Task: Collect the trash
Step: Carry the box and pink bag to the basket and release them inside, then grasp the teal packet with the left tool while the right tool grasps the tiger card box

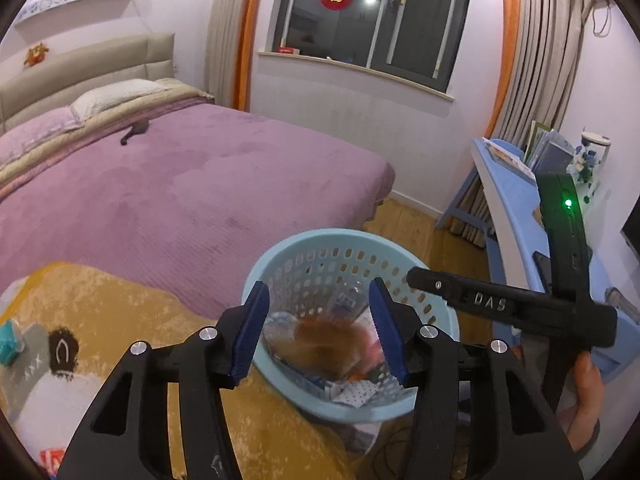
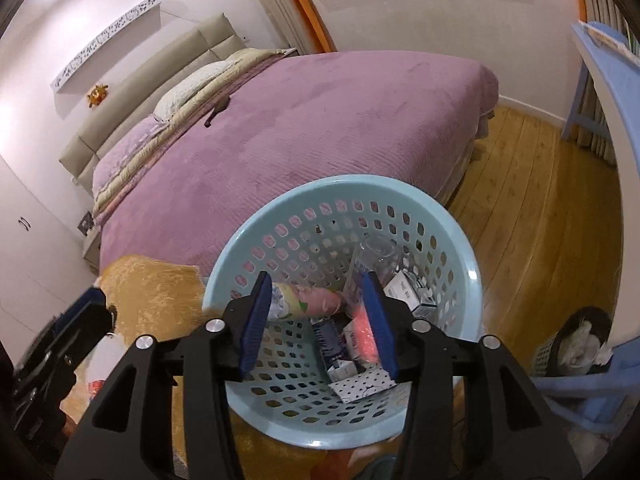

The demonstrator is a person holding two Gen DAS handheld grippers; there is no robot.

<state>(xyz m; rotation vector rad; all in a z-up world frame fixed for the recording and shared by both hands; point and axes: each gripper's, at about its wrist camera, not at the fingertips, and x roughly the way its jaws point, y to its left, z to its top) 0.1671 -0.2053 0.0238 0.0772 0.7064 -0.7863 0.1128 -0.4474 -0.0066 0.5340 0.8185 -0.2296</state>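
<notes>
Above the light-blue basket (image 1: 436, 312), in the left wrist view, the left tongs (image 1: 318, 332) hang with their blue pads wide apart and nothing between them. A blurred brown-and-clear wrapper (image 1: 320, 340) lies just below the gap, on top of the other trash, so the spread of the pads looks like a release over the opening, though that is my reading. The basket sits at six o'clock in this view, its rim against the yellow blanket (image 1: 120, 304) and close to the foot of the purple bed (image 1: 200, 184). At three o'clock the right tongs (image 1: 412, 278) reach in over the far rim, a hand (image 1: 586, 384) on the handle; from this side I cannot tell how they stand. Behind them runs a blue worktop (image 1: 516, 200) with books.

Over the same basket (image 2: 460, 240), in the right wrist view, the right tongs (image 2: 316, 316) are also apart and empty, aimed down into the mouth. Inside lie a pink printed packet (image 2: 308, 300), a clear cup (image 2: 376, 256), small boxes (image 2: 412, 292) and a dotted white carton (image 2: 364, 386), all resting on the perforated bottom. At nine o'clock the left tongs (image 2: 86, 308) show as a dark blur over the blanket. Wooden floor (image 2: 540, 200) spreads from one to three o'clock. Holding both tools over the rim keeps anything let go inside the basket rather than on the bedding.
</notes>
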